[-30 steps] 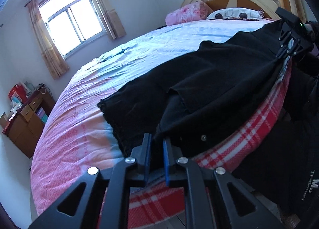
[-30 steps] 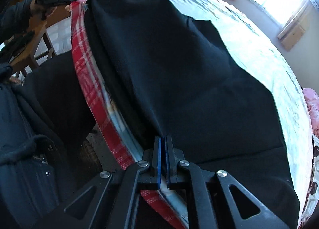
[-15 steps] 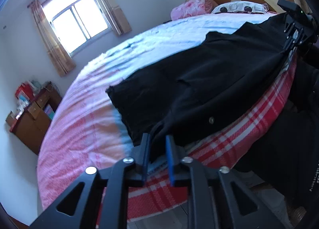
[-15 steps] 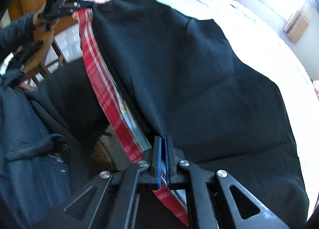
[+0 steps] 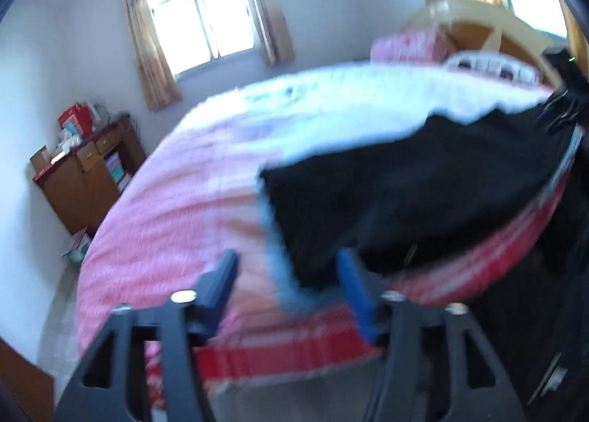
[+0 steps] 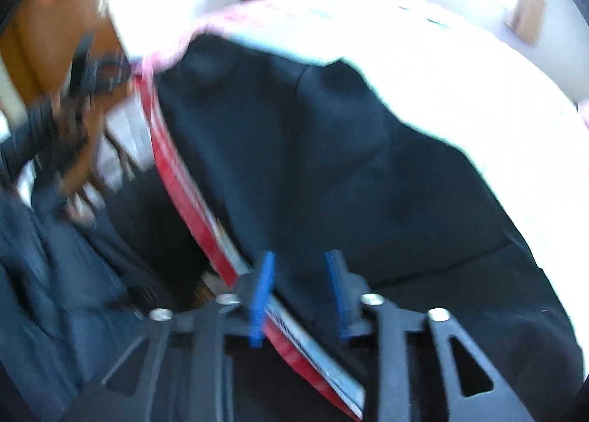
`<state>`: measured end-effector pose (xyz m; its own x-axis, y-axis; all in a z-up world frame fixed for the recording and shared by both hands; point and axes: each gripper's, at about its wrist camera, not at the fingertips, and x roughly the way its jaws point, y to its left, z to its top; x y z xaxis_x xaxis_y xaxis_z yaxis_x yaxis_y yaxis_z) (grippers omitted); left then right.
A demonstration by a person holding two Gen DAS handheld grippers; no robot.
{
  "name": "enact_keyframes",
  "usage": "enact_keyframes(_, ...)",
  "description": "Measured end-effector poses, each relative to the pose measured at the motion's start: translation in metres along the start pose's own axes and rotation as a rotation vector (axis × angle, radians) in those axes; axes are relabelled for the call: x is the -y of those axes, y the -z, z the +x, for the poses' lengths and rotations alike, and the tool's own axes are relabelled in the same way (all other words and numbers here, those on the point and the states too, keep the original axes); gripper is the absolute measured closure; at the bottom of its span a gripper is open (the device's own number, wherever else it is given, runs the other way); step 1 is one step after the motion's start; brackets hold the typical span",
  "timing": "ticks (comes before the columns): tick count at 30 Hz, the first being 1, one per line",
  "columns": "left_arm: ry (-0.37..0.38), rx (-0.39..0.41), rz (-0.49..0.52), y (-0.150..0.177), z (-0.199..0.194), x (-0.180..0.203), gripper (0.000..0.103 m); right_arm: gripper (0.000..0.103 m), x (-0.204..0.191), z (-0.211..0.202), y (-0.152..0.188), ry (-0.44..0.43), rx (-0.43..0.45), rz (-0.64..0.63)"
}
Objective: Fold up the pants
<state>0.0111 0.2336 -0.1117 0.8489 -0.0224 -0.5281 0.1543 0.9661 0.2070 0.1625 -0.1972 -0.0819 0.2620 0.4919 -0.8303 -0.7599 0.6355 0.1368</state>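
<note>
The pants (image 5: pixel 412 197) lie flat on the bed (image 5: pixel 176 208), along its near edge — one end by the corner near the headboard (image 5: pixel 489 32), where pillows (image 5: pixel 405 46) sit. A cabinet (image 5: pixel 84 175) stands against the wall beyond the bed's far side — below the window (image 5: pixel 198 24).

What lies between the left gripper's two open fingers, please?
In the left wrist view, the left gripper frames pink bedsheet and a corner of the black pants.
</note>
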Motion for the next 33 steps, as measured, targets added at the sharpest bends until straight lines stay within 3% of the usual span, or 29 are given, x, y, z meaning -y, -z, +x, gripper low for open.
enact_keyframes(3,0.052,0.052,-0.014,-0.025,0.011,0.025,0.029,0.057,0.010,0.002,-0.029,-0.016,0.056,0.086)
enact_keyframes(8,0.066,-0.010,0.011,-0.044,0.058,0.067,0.024,0.057,0.035,0.029,-0.097,-0.151,0.154,0.295)
enact_keyframes(10,0.051,-0.045,0.026,-0.043,0.070,0.077,0.024,0.057,0.046,0.050,-0.121,-0.195,0.150,0.380)
enact_keyframes(14,0.037,-0.145,0.000,-0.028,0.096,0.075,0.021,0.057,0.067,0.101,-0.156,-0.276,0.049,0.492)
enact_keyframes(17,0.082,-0.144,-0.084,-0.019,0.099,0.066,0.017,0.057,0.076,0.133,-0.164,-0.315,-0.028,0.541)
enact_keyframes(21,0.091,-0.135,-0.103,-0.015,0.102,0.063,0.011,0.057,0.077,0.164,-0.169,-0.385,-0.077,0.584)
enact_keyframes(23,0.090,-0.132,-0.096,-0.015,0.103,0.065,0.009,0.076,0.078,0.173,-0.171,-0.343,-0.088,0.582)
enact_keyframes(24,0.090,-0.131,-0.094,-0.015,0.104,0.066,0.008,0.091,0.079,0.175,-0.173,-0.317,-0.083,0.578)
enact_keyframes(28,0.090,-0.123,-0.091,-0.014,0.107,0.070,0.005,0.097,0.085,0.178,-0.172,-0.284,-0.029,0.592)
enact_keyframes(33,0.092,-0.114,-0.095,-0.013,0.108,0.071,0.003,0.098,0.100,0.187,-0.157,-0.268,-0.017,0.630)
